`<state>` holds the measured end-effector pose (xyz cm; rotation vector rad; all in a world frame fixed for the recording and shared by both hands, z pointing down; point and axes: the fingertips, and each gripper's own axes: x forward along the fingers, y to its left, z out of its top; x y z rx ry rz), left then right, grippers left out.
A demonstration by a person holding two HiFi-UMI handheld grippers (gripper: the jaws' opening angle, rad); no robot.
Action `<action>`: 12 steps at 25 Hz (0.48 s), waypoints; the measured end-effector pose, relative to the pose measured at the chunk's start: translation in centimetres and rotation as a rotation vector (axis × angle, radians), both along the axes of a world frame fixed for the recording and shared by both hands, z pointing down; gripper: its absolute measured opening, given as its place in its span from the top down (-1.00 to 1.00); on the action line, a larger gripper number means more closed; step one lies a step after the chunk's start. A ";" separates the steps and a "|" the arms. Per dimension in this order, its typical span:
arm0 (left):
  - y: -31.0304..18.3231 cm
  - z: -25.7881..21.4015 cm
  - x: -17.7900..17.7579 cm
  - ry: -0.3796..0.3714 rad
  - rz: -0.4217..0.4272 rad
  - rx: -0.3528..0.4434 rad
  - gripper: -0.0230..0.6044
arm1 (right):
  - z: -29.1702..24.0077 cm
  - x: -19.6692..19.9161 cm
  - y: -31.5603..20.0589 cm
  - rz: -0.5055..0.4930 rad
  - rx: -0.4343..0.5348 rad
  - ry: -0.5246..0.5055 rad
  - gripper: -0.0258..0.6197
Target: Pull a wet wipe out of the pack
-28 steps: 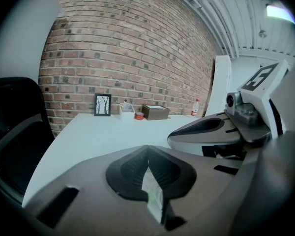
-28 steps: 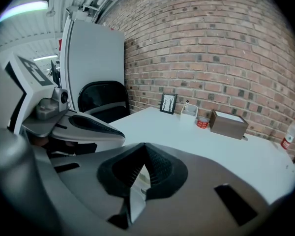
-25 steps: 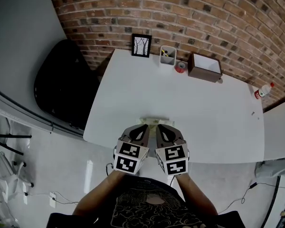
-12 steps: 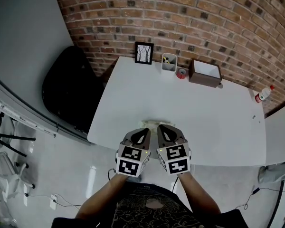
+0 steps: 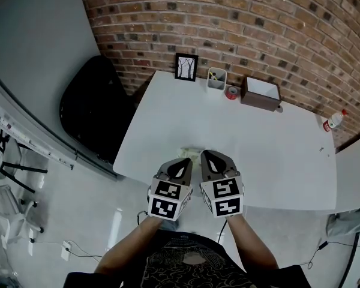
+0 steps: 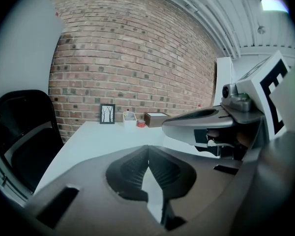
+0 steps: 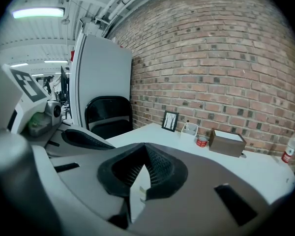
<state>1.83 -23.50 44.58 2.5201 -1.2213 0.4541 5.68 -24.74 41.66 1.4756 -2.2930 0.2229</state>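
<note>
**Wet wipe pack (image 5: 190, 153) lying at the front edge of the counter (image 5: 276, 143)**

Resting flat on the smooth, matte white top and showing only as a pale greenish, soft-cornered rectangle just beyond the gripper tips.

Holding the left gripper (image 5: 185, 159) and the right gripper (image 5: 205, 155) side by side, almost touching each other, over the near part of the pack and hiding most of it. Not possible to tell whether either is touching it.

Pressing the left gripper's dark ribbed pads together at their tips. Leaving only a narrow pale wedge behind the meeting point, with nothing caught between.

Showing the same on the right gripper: black ribbed pads meeting at the far end, a slim light wedge behind them, nothing clamped.

Carrying a white cube (image 5: 167, 198) with black square markers on the back of each grey, rounded gripper body.

Lining the counter's far edge, against the rough red-brown brick wall (image 5: 240, 17):
- a small black-framed picture (image 5: 186, 66) of bare trees
- a white squarish cup (image 5: 216, 78)
- a small red roll (image 5: 231, 92)
- a dark brown box (image 5: 260, 93), open-topped and pale inside

Standing beyond the counter's far right corner, a small bottle (image 5: 335, 120) with a red cap.

Sitting to the left of the counter, a black chair (image 5: 93, 110) with a glossy, curved back.
</note>
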 end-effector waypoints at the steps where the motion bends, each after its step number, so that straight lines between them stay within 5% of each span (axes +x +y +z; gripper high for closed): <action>1: 0.1 -0.1 0.0 0.000 -0.001 0.004 0.89 | -0.2 0.1 0.1 0.000 0.007 0.001 0.87; 12: 1.9 -1.8 0.2 0.018 -0.029 0.045 0.89 | -3.4 0.2 1.6 -0.007 0.080 -0.005 0.87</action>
